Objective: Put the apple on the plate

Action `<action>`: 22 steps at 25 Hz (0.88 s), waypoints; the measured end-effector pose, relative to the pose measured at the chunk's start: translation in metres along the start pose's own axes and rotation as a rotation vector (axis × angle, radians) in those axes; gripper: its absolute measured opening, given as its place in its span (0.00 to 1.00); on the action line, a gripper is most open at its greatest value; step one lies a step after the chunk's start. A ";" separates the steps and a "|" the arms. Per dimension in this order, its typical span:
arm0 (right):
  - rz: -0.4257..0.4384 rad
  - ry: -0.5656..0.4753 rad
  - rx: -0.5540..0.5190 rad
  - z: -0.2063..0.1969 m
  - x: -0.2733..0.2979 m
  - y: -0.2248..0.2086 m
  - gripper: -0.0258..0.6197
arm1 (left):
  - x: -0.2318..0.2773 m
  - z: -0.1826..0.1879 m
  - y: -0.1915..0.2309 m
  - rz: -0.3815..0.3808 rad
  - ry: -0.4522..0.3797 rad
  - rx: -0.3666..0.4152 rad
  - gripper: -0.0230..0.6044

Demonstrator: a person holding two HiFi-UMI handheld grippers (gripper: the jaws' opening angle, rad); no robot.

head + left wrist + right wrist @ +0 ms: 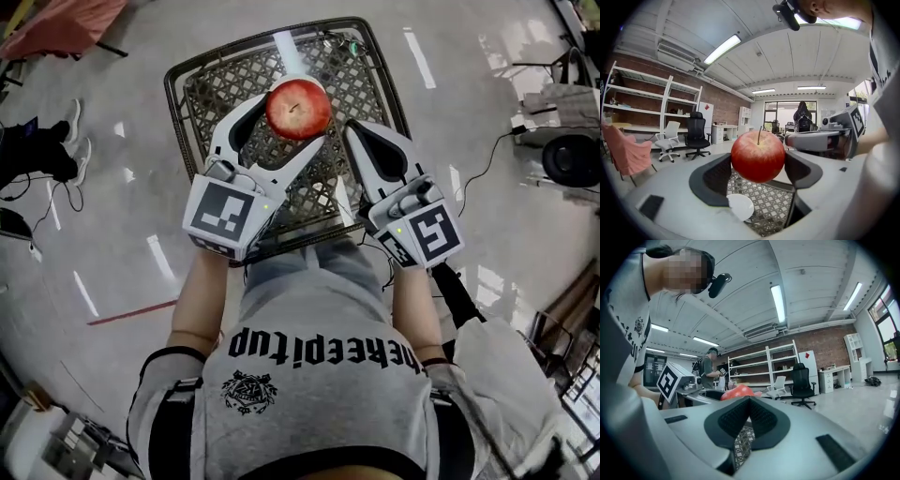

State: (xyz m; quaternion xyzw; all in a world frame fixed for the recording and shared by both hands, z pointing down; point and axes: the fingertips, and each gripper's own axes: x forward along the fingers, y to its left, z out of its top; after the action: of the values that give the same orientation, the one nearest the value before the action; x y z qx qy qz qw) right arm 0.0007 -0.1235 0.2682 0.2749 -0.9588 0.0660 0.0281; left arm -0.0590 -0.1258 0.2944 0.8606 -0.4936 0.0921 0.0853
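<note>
Two grippers up over a metal lattice table [370, 80]. On the left: left gripper [286, 122] clamped on the red apple [298, 108], jaws spread to the fruit's width, pads pressing on both flanks, stem end up. Apple aloft, clear of the tabletop, over the far half of the table. Lower down, on the lattice, seen in the left gripper view: a white plate [739, 206]. On the right: right gripper [361, 141] just beside the apple, jaws pressed together, nothing between them.

Open air under the apple [298, 108] down to the plate [739, 207] — right claw [358, 137] close beside.
</note>
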 end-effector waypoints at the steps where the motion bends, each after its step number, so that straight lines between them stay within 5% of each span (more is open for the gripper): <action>1: -0.010 0.005 0.003 -0.002 0.003 -0.001 0.04 | 0.002 -0.002 0.003 -0.010 0.002 0.002 0.67; 13: -0.090 0.069 -0.015 -0.019 0.029 -0.002 0.04 | 0.025 -0.035 0.037 -0.074 0.050 0.070 0.67; 22: -0.117 0.120 0.005 -0.052 0.044 -0.011 0.04 | 0.050 -0.081 0.054 -0.110 0.085 0.003 0.66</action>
State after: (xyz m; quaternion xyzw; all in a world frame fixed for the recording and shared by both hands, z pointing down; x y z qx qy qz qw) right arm -0.0298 -0.1487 0.3253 0.3260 -0.9375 0.0831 0.0885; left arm -0.0875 -0.1751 0.3877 0.8817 -0.4416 0.1244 0.1101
